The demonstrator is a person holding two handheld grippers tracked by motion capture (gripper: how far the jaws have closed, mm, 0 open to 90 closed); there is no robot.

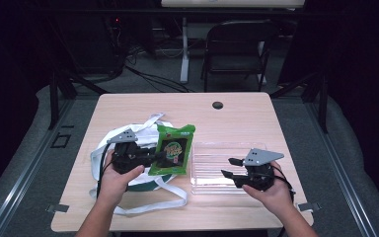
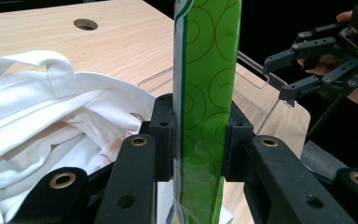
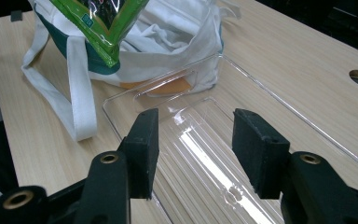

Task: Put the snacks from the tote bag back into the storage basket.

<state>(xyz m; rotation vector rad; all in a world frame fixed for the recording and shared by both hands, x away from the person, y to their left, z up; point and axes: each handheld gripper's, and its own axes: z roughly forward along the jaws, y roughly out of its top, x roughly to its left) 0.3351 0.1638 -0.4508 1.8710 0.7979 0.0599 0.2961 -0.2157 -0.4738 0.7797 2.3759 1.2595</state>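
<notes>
Transfer of the green snack packet (image 1: 173, 149) looks like the step in hand: the left gripper (image 1: 150, 157), left of centre in the high view, has its jaws clamped on the packet's lower edge and holds it over the white tote bag (image 1: 128, 136), with the packet's right edge reaching toward the clear plastic tray (image 1: 212, 170). In the left gripper view the packet (image 2: 207, 93) stands upright through the middle of the frame, pinched between the two black pads. The right gripper (image 1: 229, 167), lower right in the high view, hovers above the tray with its jaws apart and nothing between them; in its own view the tray (image 3: 205, 149) lies below the open jaws on the worktop (image 1: 237, 113). Whether the packet is headed for bag or tray I cannot tell. The next move probably calls for carrying it to its place and then parting the left jaws.
</notes>
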